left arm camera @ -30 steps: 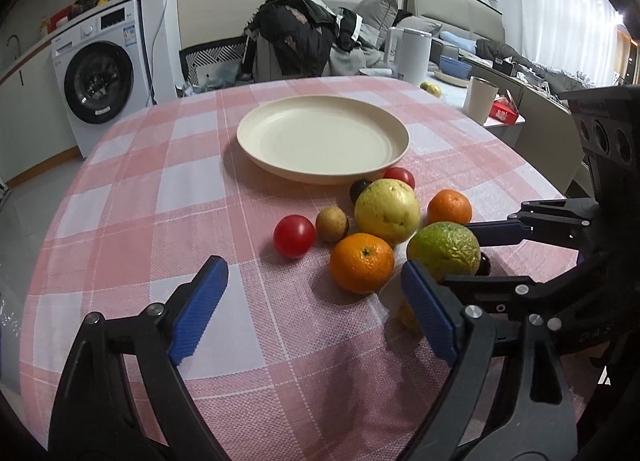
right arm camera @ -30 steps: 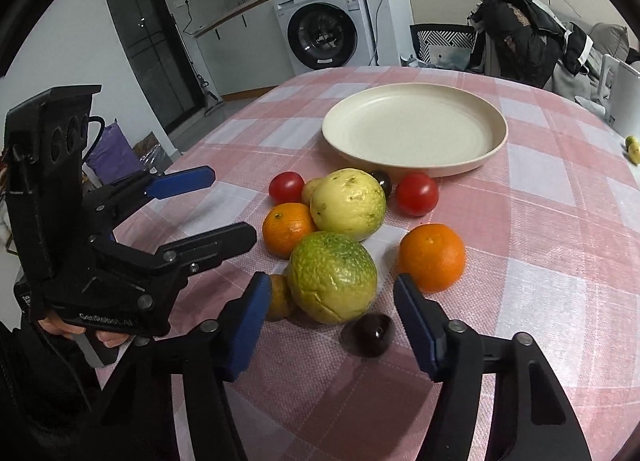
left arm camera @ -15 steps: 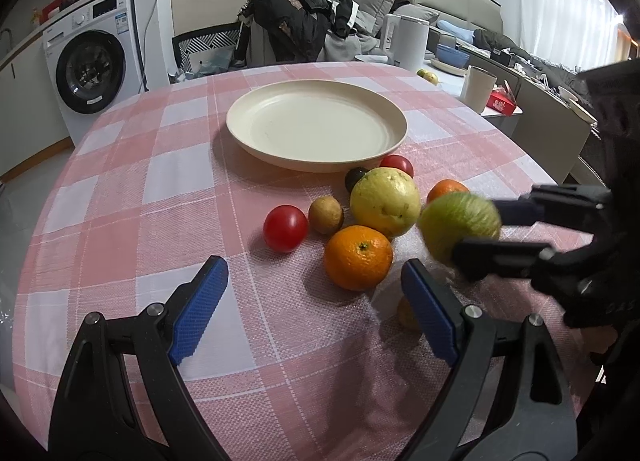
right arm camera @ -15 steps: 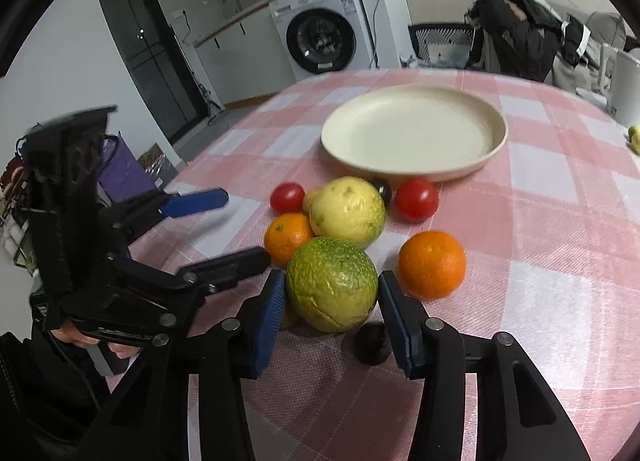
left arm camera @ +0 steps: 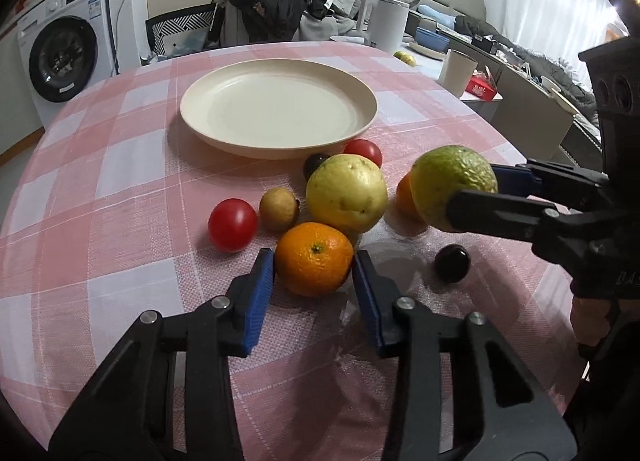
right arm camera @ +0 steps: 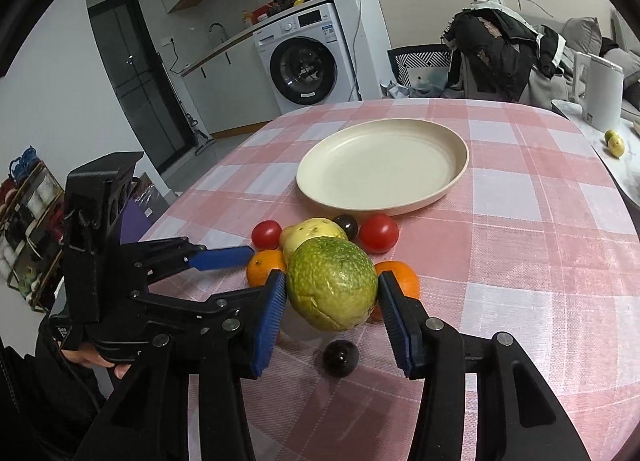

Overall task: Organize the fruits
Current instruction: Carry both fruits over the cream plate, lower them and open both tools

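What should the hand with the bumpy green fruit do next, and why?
Probably carry it forward and set it on the cream plate. The right gripper is already clamped on the green fruit and holds it above the other fruit, and the plate has nothing on it. The left gripper, jaws just closing, brackets an orange.

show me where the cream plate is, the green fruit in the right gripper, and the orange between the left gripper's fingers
cream plate (left arm camera: 362, 129): left wrist view, front right rim.
green fruit (right arm camera: 332, 285): right wrist view, middle of its bumpy skin.
orange (left arm camera: 314, 259): left wrist view, centre, below the stem.
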